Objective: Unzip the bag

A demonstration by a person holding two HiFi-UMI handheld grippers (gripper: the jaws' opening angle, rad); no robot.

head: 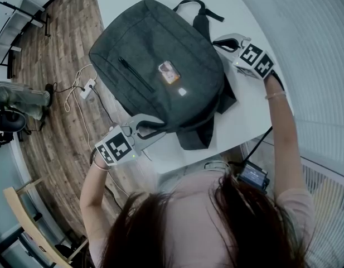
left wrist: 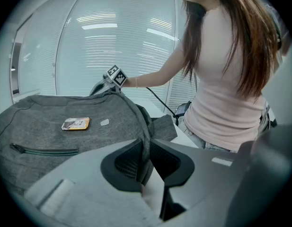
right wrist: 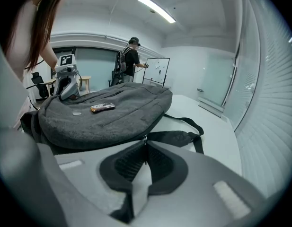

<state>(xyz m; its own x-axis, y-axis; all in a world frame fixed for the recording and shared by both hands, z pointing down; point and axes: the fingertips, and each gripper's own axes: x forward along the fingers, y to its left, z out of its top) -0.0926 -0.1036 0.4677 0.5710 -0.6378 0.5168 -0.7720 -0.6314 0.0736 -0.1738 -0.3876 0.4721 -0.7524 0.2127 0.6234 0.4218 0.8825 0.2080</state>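
A dark grey backpack (head: 160, 66) lies flat on the white table (head: 250, 110), front up, with an orange label (head: 168, 72) and a closed front pocket zip (head: 132, 74). My left gripper (head: 155, 128) is at the bag's near left edge. In the left gripper view it (left wrist: 146, 162) is shut on a fold of the bag's edge seam (left wrist: 145, 126). My right gripper (head: 219, 42) is at the bag's far right edge beside the straps. In the right gripper view it (right wrist: 145, 157) is shut on the small zipper pull (right wrist: 145, 139) of the main zip.
Black shoulder straps (right wrist: 183, 136) trail over the table beyond the bag. A white power strip with cables (head: 87, 88) lies on the wooden floor at left, a chair (head: 27, 216) stands lower left. A person (right wrist: 131, 56) stands far back by a whiteboard (right wrist: 157, 70).
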